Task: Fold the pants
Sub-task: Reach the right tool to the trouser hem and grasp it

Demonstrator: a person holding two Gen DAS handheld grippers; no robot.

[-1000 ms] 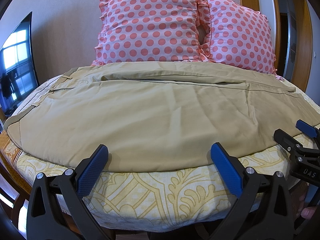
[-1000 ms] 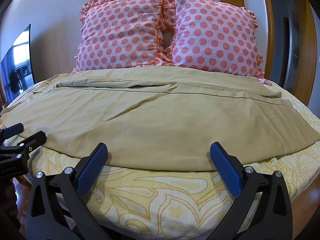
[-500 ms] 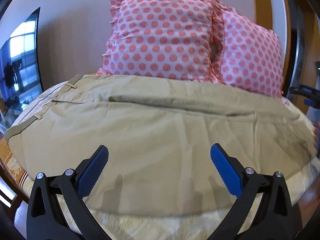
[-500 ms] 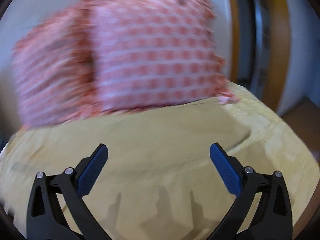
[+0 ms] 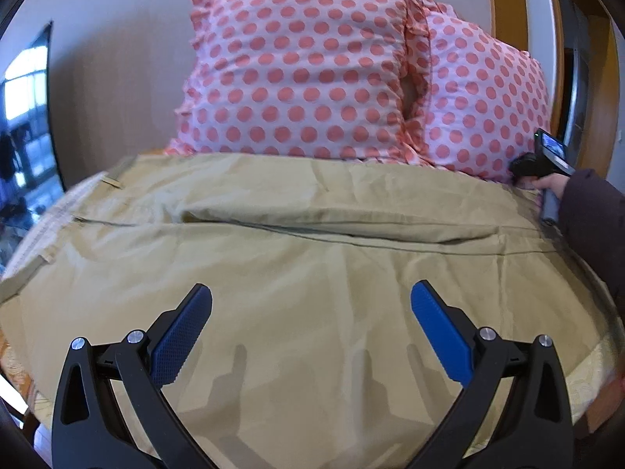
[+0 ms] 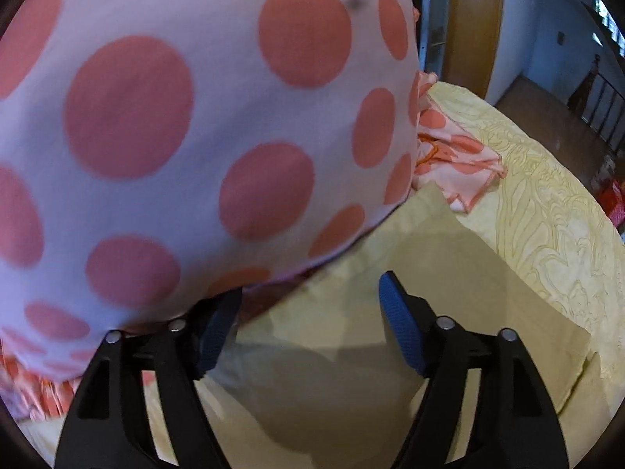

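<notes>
Tan pants (image 5: 312, 258) lie spread flat across the bed, waistband at the left, legs running right. My left gripper (image 5: 310, 312) is open and empty, hovering over the near leg. My right gripper (image 6: 308, 312) is open over the far leg's hem end (image 6: 449, 265), close against the pillow; its left finger is partly tucked under the pillow's edge. In the left wrist view the right gripper's body (image 5: 547, 164) shows at the far right by the pillow, held by a hand.
Two pink pillows with coral dots (image 5: 304, 70) (image 6: 175, 136) stand at the bed's head. The yellow patterned bedsheet (image 6: 547, 179) shows past the hem. A dark screen (image 5: 23, 125) is at left. A wooden door frame (image 6: 468, 19) and floor lie right.
Both grippers moved forward over the pants from the bed's near edge. The right gripper swung far right and up to the hem beside the pillow.
</notes>
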